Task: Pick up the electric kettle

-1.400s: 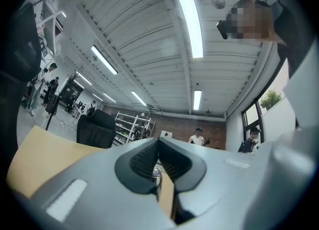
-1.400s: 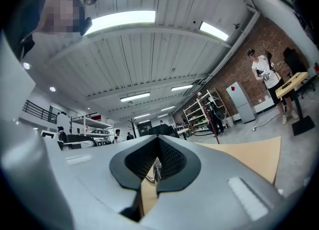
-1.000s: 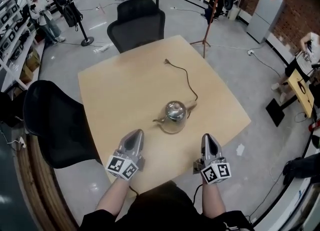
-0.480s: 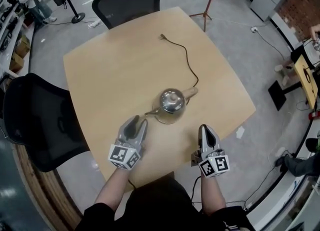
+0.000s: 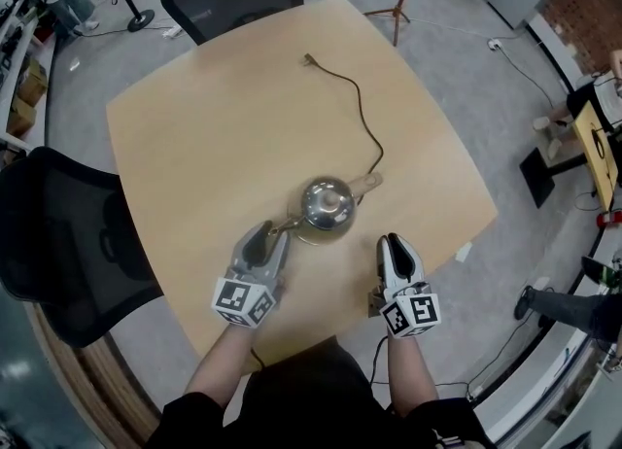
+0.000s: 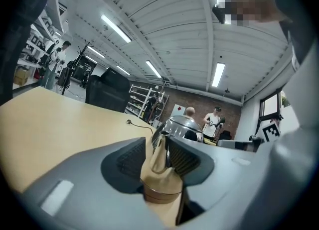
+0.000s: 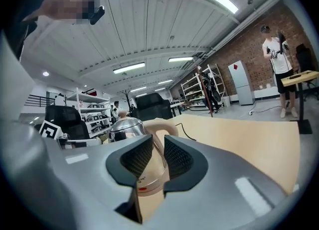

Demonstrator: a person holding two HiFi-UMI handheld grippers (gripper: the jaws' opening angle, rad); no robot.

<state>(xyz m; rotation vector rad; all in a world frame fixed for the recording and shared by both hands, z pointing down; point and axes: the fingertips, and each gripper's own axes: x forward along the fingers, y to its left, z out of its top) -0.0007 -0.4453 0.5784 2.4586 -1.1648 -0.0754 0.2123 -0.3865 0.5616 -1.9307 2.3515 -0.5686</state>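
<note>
Left tool (image 5: pixel 264 239), right tool (image 5: pixel 395 245) just opened, clamping nothing; left's view: spout (image 6: pixel 159 157) seemingly between.

Left gripper (image 5: pixel 266 235) and right gripper (image 5: pixel 394 240) neared the kettle (image 5: pixel 326 207), fingers just opening (spout (image 6: pixel 159 154) between left's; right's empty).

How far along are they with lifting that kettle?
Nothing is lifted yet: the electric kettle sits on the table. In hand: both grippers are lined up on it, with jaws just opening. The left gripper frames the spout without pressing it. The right gripper is empty, short of the handle. Left to do: close in, grip, raise.
</note>
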